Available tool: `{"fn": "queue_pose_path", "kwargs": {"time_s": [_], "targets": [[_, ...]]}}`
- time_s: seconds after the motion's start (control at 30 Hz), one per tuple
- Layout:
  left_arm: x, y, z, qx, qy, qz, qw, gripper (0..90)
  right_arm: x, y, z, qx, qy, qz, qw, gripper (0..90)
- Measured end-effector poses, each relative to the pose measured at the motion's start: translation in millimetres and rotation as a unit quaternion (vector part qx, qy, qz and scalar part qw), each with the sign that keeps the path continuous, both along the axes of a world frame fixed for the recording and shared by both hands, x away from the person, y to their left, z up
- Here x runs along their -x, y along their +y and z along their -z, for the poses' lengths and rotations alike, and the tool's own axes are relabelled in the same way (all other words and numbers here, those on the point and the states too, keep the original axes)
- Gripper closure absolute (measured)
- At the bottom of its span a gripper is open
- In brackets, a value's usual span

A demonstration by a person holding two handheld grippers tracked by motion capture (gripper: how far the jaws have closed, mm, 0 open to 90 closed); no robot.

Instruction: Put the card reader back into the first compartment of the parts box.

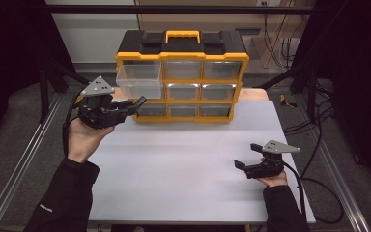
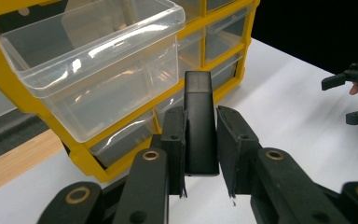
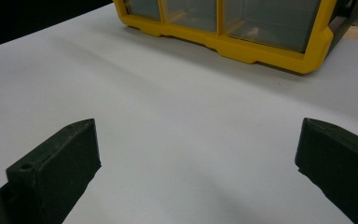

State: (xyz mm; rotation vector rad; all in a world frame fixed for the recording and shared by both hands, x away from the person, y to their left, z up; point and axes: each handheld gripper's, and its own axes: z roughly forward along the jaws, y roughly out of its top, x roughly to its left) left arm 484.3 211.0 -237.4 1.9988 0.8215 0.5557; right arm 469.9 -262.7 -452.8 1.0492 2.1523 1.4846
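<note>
Closest to the person, the right gripper [image 1: 245, 169] rests low over the white table [image 1: 183, 169], near its right front corner, with the hand [image 1: 273, 179] under it and a dark sleeve behind. Its jaws stand wide apart with nothing between them; in the right gripper view they frame a bare stretch of table, and beyond that stretch runs the yellow bottom edge of the organizer [image 3: 242, 44].

Further up on the left, the left gripper [image 1: 136, 104] is held above the table's left edge in an upturned hand [image 1: 84, 137] (the grey plate rides on top of it). Its jaws are clamped on a black block [image 2: 199, 126], a long rectangular piece that sticks out forward past the fingertips. In the left gripper view the pads press against both long sides of the block, which stands straight between them. In the high view the block's tip points toward the organizer's left side, at about the level of its bottom row.

Just beyond the block is the clear drawer [image 2: 93, 60], the top left one, pulled well out of its slot and open at the top. It looks bare inside as far as the clear plastic lets one judge. The block is below and in front of the drawer's front wall, not touching it.

At the far end of the table stands the yellow and black organizer [image 1: 183, 53], three rows of three clear drawers, with a yellow carry handle [image 1: 182, 35] on its black lid. The other eight drawers are pushed in.
</note>
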Motion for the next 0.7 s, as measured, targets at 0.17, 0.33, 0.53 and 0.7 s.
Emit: {"fn": "queue_pose_path", "kwargs": {"time_s": [0.17,0.33,0.53,0.7], "targets": [[-2.2,0.4,-1.4,0.001,0.000,-0.002,1.0000,72.4,0.1,0.2,-0.1,0.000,0.000,-0.001,1.0000,0.1],[-4.7,2.4,-3.3,0.005,0.001,-0.006,1.0000,72.4,0.2,-0.4,-0.5,-0.001,-0.001,0.000,1.0000,0.1],[-4.4,3.7,-8.8,0.003,-0.003,-0.005,1.0000,72.4,0.2,-0.4,-0.5,-0.001,-0.001,0.000,1.0000,0.1],[-4.6,3.2,-13.5,0.003,-0.006,-0.007,1.0000,72.4,0.2,-0.4,-0.6,-0.002,-0.002,0.001,1.0000,0.1]]}}
